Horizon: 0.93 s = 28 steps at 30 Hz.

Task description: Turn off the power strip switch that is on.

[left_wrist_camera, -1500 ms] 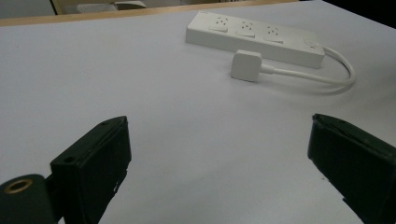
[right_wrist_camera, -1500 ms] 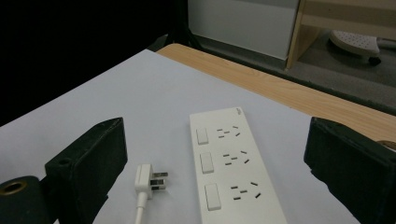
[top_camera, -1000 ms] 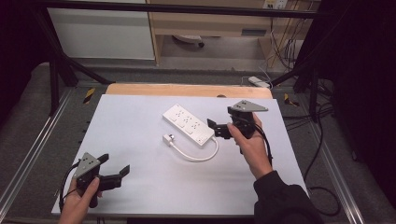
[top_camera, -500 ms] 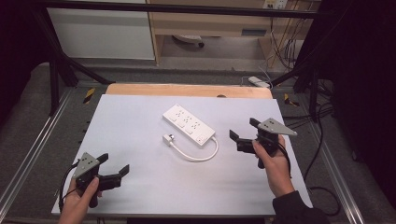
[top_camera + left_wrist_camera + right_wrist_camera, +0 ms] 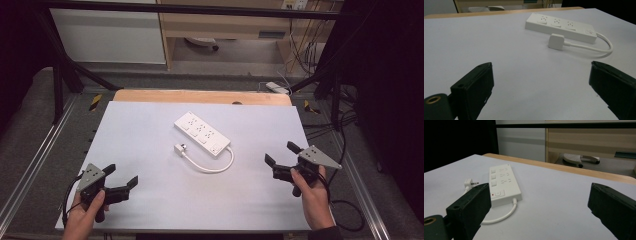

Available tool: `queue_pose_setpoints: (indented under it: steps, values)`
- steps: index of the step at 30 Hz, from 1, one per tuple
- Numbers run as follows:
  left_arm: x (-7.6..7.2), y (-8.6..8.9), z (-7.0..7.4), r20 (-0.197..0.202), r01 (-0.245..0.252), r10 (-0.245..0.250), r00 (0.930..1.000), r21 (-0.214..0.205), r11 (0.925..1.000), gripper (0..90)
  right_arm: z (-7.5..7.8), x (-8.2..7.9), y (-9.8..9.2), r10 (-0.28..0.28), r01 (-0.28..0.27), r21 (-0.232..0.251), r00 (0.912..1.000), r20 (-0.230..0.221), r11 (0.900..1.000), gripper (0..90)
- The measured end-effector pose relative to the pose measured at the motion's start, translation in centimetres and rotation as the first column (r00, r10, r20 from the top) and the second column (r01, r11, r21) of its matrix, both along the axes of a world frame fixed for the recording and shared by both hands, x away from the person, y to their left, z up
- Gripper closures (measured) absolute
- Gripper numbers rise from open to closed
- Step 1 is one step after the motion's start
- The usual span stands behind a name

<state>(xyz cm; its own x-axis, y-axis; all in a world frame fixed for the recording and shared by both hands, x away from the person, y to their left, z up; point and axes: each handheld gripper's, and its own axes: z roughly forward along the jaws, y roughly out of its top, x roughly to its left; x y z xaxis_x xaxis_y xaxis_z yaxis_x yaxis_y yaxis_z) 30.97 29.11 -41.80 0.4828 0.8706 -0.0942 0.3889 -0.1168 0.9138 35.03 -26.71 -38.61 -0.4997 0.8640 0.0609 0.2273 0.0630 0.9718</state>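
While you've got both hands parked low at the table [image 5: 150, 125] corners, the white strip [image 5: 202, 133] sits out in the middle, angled, with its short cord [image 5: 212, 167] looping back so the plug [image 5: 179, 149] lies just beside it. Your left gripper [image 5: 120, 179] is near the front-left corner, jaws spread wide and holding nothing. Your right gripper [image 5: 280, 160] hangs by the right edge, well apart from the strip, jaws spread wide too. Both point toward the strip, and its red switch [image 5: 589, 31] end faces your right.
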Motion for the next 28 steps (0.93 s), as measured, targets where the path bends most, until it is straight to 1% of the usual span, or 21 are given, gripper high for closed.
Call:
queue_pose_setpoints:
  steps: [4, 8, 14, 20, 25, 28]
  values:
    - [0.0, 0.0, 0.0, 0.003, 0.001, -0.001, 1.0, -0.002, 1.0, 5.8, -0.9, -0.4, -0.3, -0.004, 0.004, -0.007, 1.0, -0.003, 1.0, 4.1]
    - [0.0, 0.0, 0.0, 0.002, 0.0, 0.0, 1.0, -0.001, 1.0, 5.8, -1.8, -0.7, -0.4, -0.007, 0.007, -0.009, 0.9998, -0.019, 0.9999, 3.7]
    - [-0.1, 0.0, 0.0, 0.004, 0.002, -0.002, 1.0, 0.0, 1.0, 5.8, -3.1, -1.1, -0.4, 0.002, -0.002, -0.012, 0.9992, -0.041, 0.9999, 3.4]
    - [-0.1, 0.0, 0.0, 0.005, 0.008, -0.008, 1.0, 0.002, 1.0, 5.8, -4.5, -1.1, 0.2, 0.03, -0.033, -0.031, 0.9948, -0.097, 0.999, 3.4]
    - [-0.1, -0.2, 0.0, 0.001, 0.016, -0.016, 0.9999, 0.004, 0.9999, 5.8, -5.5, -0.7, 1.1, 0.068, -0.076, -0.051, 0.9862, -0.151, 0.9958, 3.3]
    - [0.0, -0.2, 0.0, 0.001, 0.021, -0.021, 0.9998, 0.005, 0.9998, 5.8, -5.5, -0.6, 1.3, 0.065, -0.073, -0.05, 0.9866, -0.15, 0.9961, 3.4]
